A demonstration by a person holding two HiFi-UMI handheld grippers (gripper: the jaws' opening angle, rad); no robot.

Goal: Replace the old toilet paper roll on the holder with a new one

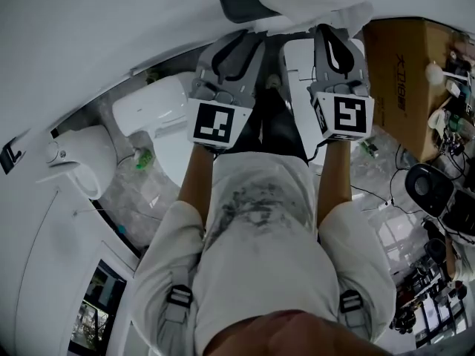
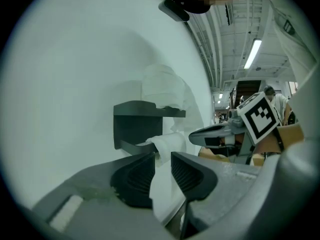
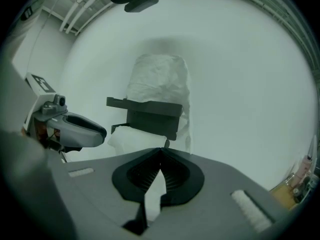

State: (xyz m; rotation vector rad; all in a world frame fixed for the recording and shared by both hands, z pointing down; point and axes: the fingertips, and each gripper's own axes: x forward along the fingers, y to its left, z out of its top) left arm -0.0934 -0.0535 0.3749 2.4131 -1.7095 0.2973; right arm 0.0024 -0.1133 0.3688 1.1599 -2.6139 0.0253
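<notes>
1. White toilet paper roll (image 2: pixel 169 143) sits tucked under the flat lid of the dark grey wall-mounted holder (image 2: pixel 131 126), seen here in the left gripper view. A crumpled white bundle (image 2: pixel 162 86) rests on top of that lid. The left gripper (image 2: pixel 162 159) has its jaws spread. The roll's loose white paper tail (image 2: pixel 161 196) hangs down between them, and neither pad clamps it.
2. Over to the right gripper view: the right gripper (image 3: pixel 161 152) has its jaws pressed together, pinching a strip of that tail just below the holder. The left gripper hovers close by at the left, tip towards the roll.
3. Head view now: both grippers point side by side at the white wall (image 1: pixel 96 35). The holder is right at the top edge, with a brown cardboard box (image 1: pixel 404 58) off to the right.
</notes>
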